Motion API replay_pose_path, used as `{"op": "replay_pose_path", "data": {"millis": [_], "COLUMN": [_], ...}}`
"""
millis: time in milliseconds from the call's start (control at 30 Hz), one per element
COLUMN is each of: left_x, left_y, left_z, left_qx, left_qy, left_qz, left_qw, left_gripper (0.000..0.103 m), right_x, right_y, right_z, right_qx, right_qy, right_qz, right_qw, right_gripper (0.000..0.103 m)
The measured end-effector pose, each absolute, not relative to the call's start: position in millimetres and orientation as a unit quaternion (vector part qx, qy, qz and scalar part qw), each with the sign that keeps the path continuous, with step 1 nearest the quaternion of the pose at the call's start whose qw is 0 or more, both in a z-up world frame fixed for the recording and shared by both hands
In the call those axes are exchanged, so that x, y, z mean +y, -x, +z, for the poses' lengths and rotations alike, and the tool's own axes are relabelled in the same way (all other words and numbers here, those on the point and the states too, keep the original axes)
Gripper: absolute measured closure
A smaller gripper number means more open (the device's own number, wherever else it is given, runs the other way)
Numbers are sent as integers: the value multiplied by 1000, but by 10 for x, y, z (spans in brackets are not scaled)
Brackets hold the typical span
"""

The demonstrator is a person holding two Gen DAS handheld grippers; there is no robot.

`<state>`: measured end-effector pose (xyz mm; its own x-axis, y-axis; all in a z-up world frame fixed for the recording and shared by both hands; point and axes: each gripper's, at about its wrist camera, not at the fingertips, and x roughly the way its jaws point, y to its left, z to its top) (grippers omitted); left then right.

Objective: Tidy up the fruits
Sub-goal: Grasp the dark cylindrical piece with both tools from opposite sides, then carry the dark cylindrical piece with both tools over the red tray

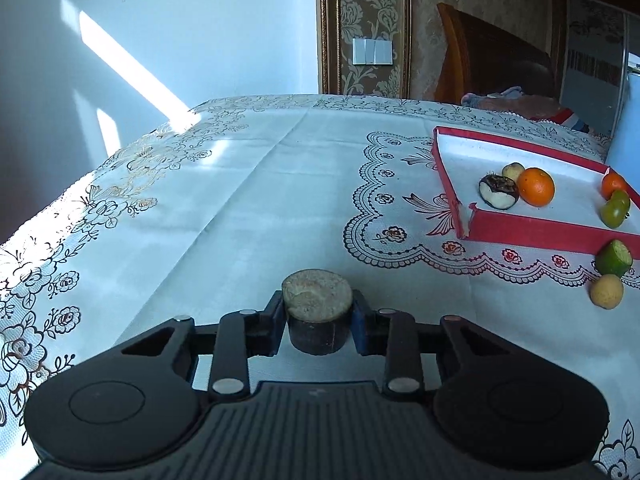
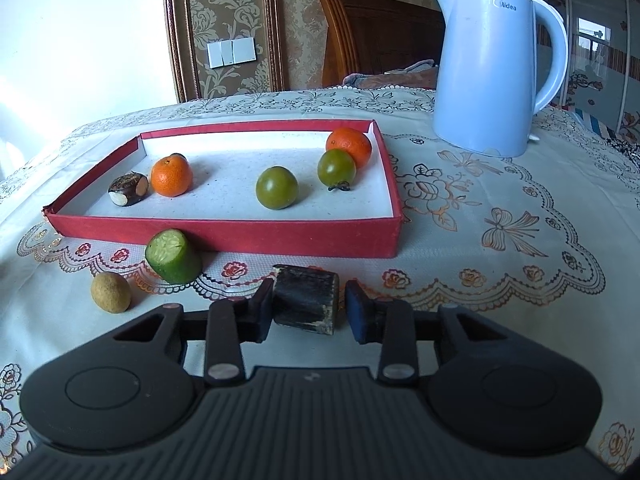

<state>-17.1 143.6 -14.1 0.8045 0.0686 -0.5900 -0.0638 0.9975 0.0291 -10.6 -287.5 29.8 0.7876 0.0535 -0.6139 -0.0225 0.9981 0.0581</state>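
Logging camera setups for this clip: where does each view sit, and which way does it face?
Left wrist: behind the left gripper, shut on a dark cane piece, facing across the table; the red tray is at right.
Right wrist: behind the right gripper, open around another cane piece, facing the tray and kettle.
Shared: tray, oranges, cucumber piece.

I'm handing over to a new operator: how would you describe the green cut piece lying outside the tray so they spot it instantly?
Find the red tray left of the blue kettle. Against its near wall, on the tablecloth, lies the green cut piece. Unlike the round tan fruit beside it and the whole green fruits inside the tray, it shows a flat, pale cut face.
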Motion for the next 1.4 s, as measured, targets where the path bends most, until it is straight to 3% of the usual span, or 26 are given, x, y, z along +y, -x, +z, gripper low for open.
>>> {"op": "replay_pose_path", "data": {"millis": [633, 1400], "left_x": [1283, 180], "left_y": [124, -390], "left_z": [14, 297], "left_qx": [305, 274], "left_qy": [0, -26], "left_qz": [17, -53], "left_qw": [952, 960], "left_gripper": [71, 71], "right_x": [-2866, -2686], "right_y": [224, -45], "right_z": [448, 719], "right_qx": [285, 261], "right_qy": [-17, -7], "right_qz": [7, 25], "right_qw": [958, 965], "right_gripper": [74, 73]}}
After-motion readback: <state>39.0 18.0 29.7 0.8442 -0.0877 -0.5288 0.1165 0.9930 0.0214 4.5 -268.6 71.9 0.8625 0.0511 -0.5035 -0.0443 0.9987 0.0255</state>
